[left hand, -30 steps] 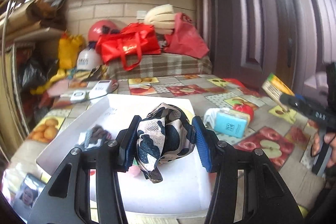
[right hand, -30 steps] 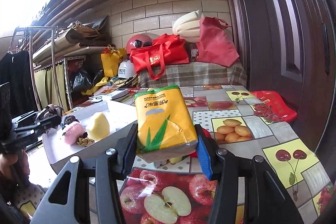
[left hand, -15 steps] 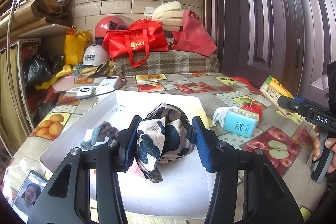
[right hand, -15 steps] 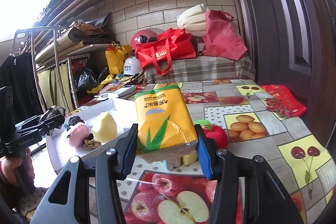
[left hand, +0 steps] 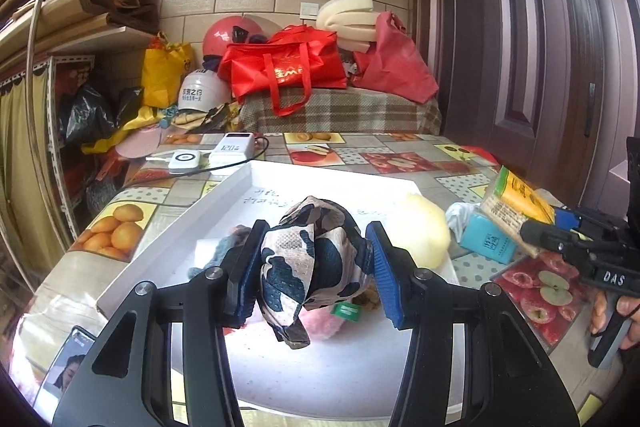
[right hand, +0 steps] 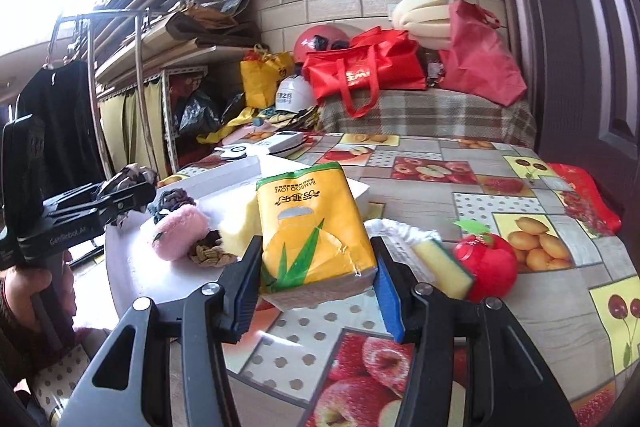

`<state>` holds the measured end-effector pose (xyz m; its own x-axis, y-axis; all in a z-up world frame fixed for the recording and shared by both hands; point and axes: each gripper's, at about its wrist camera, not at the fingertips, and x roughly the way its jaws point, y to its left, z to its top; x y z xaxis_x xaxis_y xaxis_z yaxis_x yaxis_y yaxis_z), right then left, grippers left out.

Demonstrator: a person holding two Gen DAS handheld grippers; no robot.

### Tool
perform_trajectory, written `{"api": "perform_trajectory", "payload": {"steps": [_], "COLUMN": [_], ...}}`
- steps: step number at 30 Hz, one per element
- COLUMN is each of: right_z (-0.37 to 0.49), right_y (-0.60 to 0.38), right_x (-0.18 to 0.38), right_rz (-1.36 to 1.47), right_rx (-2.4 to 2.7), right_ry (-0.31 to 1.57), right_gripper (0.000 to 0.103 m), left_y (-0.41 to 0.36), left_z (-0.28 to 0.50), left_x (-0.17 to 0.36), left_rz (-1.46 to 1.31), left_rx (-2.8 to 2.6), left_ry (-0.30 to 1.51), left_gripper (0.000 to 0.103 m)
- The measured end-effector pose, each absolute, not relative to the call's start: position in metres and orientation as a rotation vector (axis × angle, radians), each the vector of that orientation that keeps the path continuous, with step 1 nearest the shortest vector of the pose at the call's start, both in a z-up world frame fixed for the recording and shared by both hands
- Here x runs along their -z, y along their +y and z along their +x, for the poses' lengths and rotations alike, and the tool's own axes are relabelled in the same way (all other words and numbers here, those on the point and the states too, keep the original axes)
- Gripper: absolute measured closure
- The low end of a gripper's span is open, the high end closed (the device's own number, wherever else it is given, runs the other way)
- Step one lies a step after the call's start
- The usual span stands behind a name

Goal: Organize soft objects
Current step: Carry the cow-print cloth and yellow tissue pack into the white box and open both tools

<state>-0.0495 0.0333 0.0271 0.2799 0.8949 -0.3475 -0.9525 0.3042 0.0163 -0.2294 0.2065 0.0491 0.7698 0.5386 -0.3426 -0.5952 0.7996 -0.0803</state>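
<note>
My left gripper (left hand: 310, 269) is shut on a black-and-cream patterned cloth (left hand: 316, 255) and holds it over the white tray (left hand: 312, 183). In the tray lie a pink plush (right hand: 178, 231), a pale yellow sponge (left hand: 426, 227), a dark scrunchie (right hand: 172, 201) and a brown knot (right hand: 210, 253). My right gripper (right hand: 316, 287) is shut on a yellow tissue pack (right hand: 312, 227) and holds it above the table, just right of the tray. The pack also shows in the left wrist view (left hand: 516, 199).
A blue tissue pack (left hand: 490, 239), a red plush apple (right hand: 486, 263), a yellow-green sponge (right hand: 442, 263) and white paper (right hand: 396, 229) lie on the fruit-print tablecloth (right hand: 520, 187). A power bank (left hand: 234, 147) and a phone (left hand: 70, 361) lie near the tray. Bags and helmets are stacked behind.
Both grippers have moved slightly nearer the tray with their loads still held. The tissue pack now hangs closer to the tray's right edge.
</note>
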Motion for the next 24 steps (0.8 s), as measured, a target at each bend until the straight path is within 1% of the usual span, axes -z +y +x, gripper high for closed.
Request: {"api": "perform_trajectory", "payload": {"steps": [7, 16, 24], "right_z": [-0.066, -0.079, -0.075], "right_y": [0.062, 0.122, 0.149], "right_x": [-0.024, -0.021, -0.019], "right_rz": [-0.288, -0.364, -0.382], "right_rx": [-1.292, -1.332, -1.323], "right_ry": [0.322, 0.357, 0.38], "right_gripper": [0.052, 0.052, 0.052], "left_y": [0.212, 0.211, 0.236], "left_z": [-0.233, -0.231, -0.225], "left_x": [-0.048, -0.046, -0.044], "left_rz": [-0.209, -0.213, -0.281], "left_rx": [-0.621, -0.621, -0.644], "left_ry": [0.306, 0.318, 0.325], "left_gripper": [0.054, 0.054, 0.054]}}
